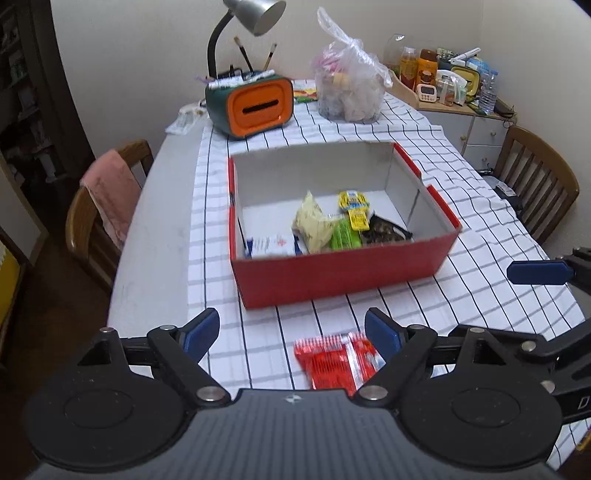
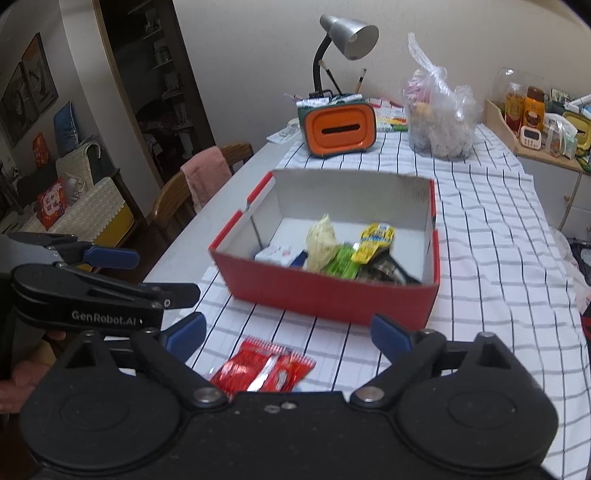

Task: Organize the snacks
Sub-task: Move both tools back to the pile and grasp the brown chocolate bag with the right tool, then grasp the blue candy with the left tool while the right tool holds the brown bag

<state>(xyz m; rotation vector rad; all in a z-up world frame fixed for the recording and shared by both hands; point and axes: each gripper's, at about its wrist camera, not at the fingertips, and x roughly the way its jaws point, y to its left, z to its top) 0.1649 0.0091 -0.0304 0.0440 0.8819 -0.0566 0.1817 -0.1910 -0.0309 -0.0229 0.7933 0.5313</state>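
A red cardboard box stands open on the checked tablecloth. Inside lie several snacks: a pale yellow bag, a green packet, a yellow packet, a dark packet and a white packet. A red snack packet lies on the cloth in front of the box. My left gripper is open above it, empty. My right gripper is open and empty, just right of it.
An orange and green tissue box with a desk lamp and a clear plastic bag of items stand at the table's far end. Wooden chairs stand at the left and right. A cabinet with bottles is beyond.
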